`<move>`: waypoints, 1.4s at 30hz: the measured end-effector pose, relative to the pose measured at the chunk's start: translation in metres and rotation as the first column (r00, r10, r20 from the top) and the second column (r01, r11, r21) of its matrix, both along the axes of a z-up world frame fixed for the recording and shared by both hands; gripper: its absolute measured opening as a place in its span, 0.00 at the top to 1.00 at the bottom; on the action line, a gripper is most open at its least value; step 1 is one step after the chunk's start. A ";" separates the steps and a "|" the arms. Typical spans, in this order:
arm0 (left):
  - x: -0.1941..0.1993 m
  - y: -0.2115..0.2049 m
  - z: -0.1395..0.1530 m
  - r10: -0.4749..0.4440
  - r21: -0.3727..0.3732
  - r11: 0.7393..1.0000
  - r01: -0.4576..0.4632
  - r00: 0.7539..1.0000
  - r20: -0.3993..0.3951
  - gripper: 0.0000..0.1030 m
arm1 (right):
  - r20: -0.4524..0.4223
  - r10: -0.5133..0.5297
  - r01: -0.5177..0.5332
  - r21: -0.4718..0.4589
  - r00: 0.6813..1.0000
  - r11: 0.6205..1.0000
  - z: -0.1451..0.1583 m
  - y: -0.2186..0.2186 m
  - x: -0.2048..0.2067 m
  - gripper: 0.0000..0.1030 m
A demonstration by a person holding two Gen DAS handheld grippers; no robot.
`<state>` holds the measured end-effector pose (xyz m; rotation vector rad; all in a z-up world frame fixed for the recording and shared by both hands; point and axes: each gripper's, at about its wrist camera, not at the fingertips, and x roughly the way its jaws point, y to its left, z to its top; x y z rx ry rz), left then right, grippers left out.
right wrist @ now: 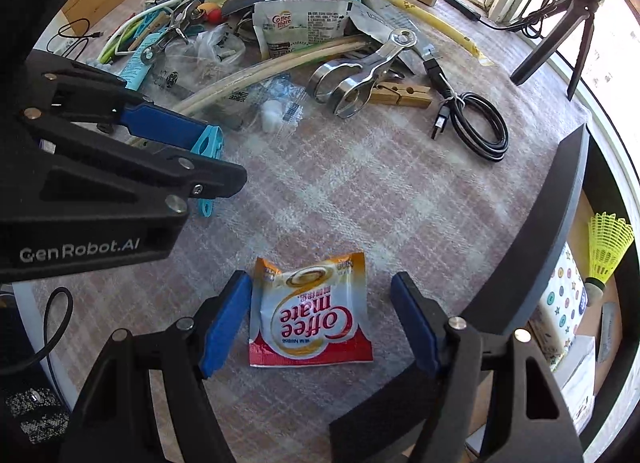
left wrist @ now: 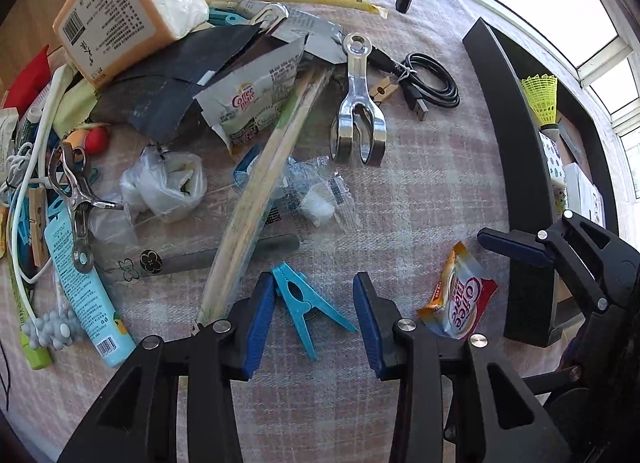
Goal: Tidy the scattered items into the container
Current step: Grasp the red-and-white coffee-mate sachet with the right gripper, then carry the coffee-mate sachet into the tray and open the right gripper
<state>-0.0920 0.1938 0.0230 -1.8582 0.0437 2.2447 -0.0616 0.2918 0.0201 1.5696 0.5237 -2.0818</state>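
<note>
My left gripper (left wrist: 314, 303) is open, its blue pads on either side of a blue plastic clothespin (left wrist: 306, 305) lying on the checked cloth. It also shows in the right wrist view (right wrist: 192, 151) over the same clothespin (right wrist: 208, 151). My right gripper (right wrist: 320, 315) is open around a red and white Coffee mate sachet (right wrist: 312, 315) flat on the cloth; the sachet also shows in the left wrist view (left wrist: 458, 299). The black container (left wrist: 516, 167) stands at the right, with a yellow shuttlecock (left wrist: 542, 97) in it.
A pile of clutter lies at the back: a steel clip (left wrist: 358, 103), a coiled black USB cable (left wrist: 430, 83), a wooden peg (right wrist: 400, 95), long chopstick sleeves (left wrist: 260, 191), plastic bags (left wrist: 164, 183), a tissue pack (left wrist: 128, 3), a blue tube (left wrist: 86, 291). A tripod (right wrist: 560, 35) stands far right.
</note>
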 end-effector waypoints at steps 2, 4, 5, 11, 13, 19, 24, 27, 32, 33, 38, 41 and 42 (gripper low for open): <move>0.004 0.000 0.000 -0.019 -0.017 1.000 0.018 1.000 -0.013 0.74 | 0.002 0.005 -0.004 -0.007 1.000 1.000 0.000 0.002 0.001 0.34; 0.007 -0.002 0.001 -0.029 -0.024 0.999 0.029 0.999 -0.019 0.81 | 0.010 0.009 -0.008 -0.007 1.000 1.000 0.001 0.002 0.003 0.38; 0.008 -0.002 0.001 -0.033 -0.023 0.999 0.033 0.999 -0.021 0.83 | 0.012 0.011 -0.011 -0.007 1.000 1.000 0.002 0.002 0.003 0.43; 0.015 -0.006 0.002 -0.045 0.006 0.999 0.045 0.999 -0.018 0.85 | 0.029 0.004 -0.004 -0.024 1.000 1.000 0.005 0.006 0.004 0.61; 0.016 -0.008 0.003 -0.043 0.017 0.999 0.044 0.999 -0.011 0.85 | 0.037 -0.013 0.015 -0.044 0.999 0.999 0.006 0.009 0.002 0.66; 0.019 -0.018 0.006 -0.039 0.042 0.998 0.039 0.999 0.000 0.85 | 0.060 -0.066 0.072 -0.104 0.996 0.992 0.010 0.019 0.000 0.74; 0.010 -0.025 0.014 -0.048 0.055 0.997 0.049 0.999 -0.012 0.85 | 0.053 -0.084 0.090 -0.127 0.995 0.988 0.016 0.024 0.001 0.91; 0.008 -0.027 0.019 -0.053 0.059 0.997 0.054 0.998 -0.019 0.85 | 0.048 -0.090 0.095 -0.128 0.995 0.987 0.016 0.027 0.002 0.91; 0.009 -0.029 0.032 -0.054 0.090 0.994 0.056 0.998 -0.030 0.85 | 0.034 -0.122 0.126 -0.164 0.992 0.978 0.027 0.037 0.004 0.91; 0.008 -0.027 0.036 -0.059 0.094 0.994 0.063 0.998 -0.036 0.85 | 0.029 -0.136 0.139 -0.178 0.990 0.974 0.031 0.041 0.003 0.91; 0.002 -0.010 0.057 -0.098 0.102 0.989 0.107 0.992 -0.085 0.85 | -0.015 -0.212 0.203 -0.231 0.977 0.951 0.057 0.063 0.003 0.91; -0.012 0.014 0.066 -0.133 0.104 0.984 0.145 0.985 -0.109 0.85 | -0.042 -0.271 0.253 -0.246 0.962 0.936 0.072 0.077 -0.011 0.92; -0.016 0.023 0.069 -0.146 0.104 0.982 0.158 0.982 -0.118 0.85 | -0.050 -0.289 0.268 -0.247 0.956 0.931 0.082 0.087 -0.011 0.92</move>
